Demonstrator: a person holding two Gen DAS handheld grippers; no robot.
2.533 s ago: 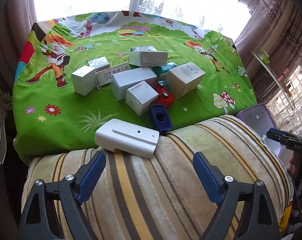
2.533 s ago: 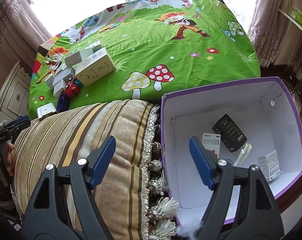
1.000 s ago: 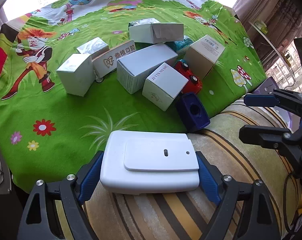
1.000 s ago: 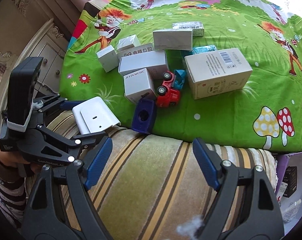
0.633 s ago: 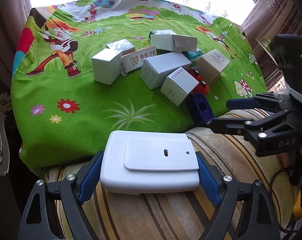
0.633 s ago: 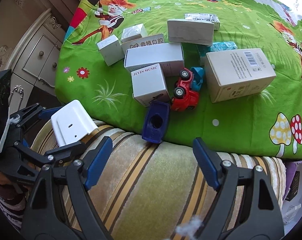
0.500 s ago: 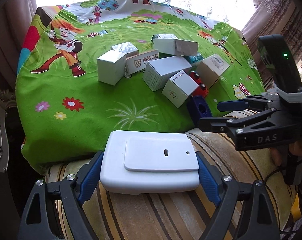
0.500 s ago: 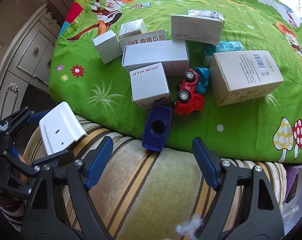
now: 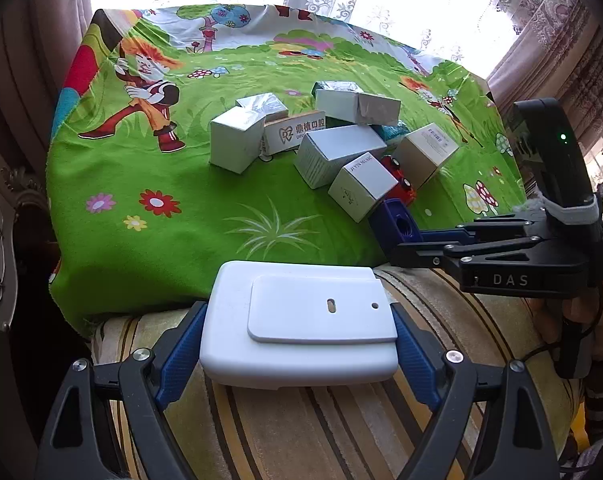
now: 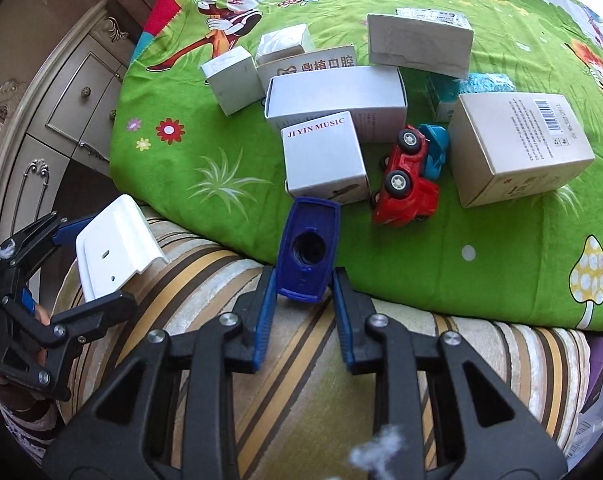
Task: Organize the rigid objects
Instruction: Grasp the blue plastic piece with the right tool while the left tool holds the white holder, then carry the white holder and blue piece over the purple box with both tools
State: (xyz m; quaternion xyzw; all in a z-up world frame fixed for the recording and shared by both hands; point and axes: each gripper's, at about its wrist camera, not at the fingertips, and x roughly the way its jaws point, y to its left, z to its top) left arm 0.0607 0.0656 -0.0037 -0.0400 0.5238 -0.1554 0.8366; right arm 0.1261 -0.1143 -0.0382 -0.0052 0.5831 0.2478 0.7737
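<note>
Setting: a green cartoon-print cloth [image 9: 173, 236] is spread over a table by a bright curtained window; a striped cushion [image 9: 333, 432] lies along the near edge, and a cream cabinet [image 10: 61, 116] stands to one side.
Clutter: small white cartons are bunched mid-cloth, among them a "JI YIN MUSIC" box [image 10: 323, 156], a long white box [image 10: 337, 96] and a barcode box [image 10: 517, 144]; a red toy car [image 10: 407, 180] lies tipped on its side between the boxes.
Left gripper [image 9: 297, 340]: the jaws are set wide and clamped on a white plastic housing [image 9: 301, 320], pads on its two short ends, so the flat piece is carried level over the cushion.
Right gripper [image 10: 305, 292]: the jaws have just been closing and now stand narrow, with the dark-blue pencil sharpener [image 10: 307, 246] between them; the pads appear to touch its near end.
Sharpener position: it rests where cloth meets cushion, hole facing up, just in front of the music box.
Step judged: one item is lifted, the second is being gripped, probably so both are carried off together.
Remaining: the cartons and the car are not yet sorted; no bin is identifiable in either view.
Risk: only the sharpener's end is pinched, so it could pivot or slip on lifting.
</note>
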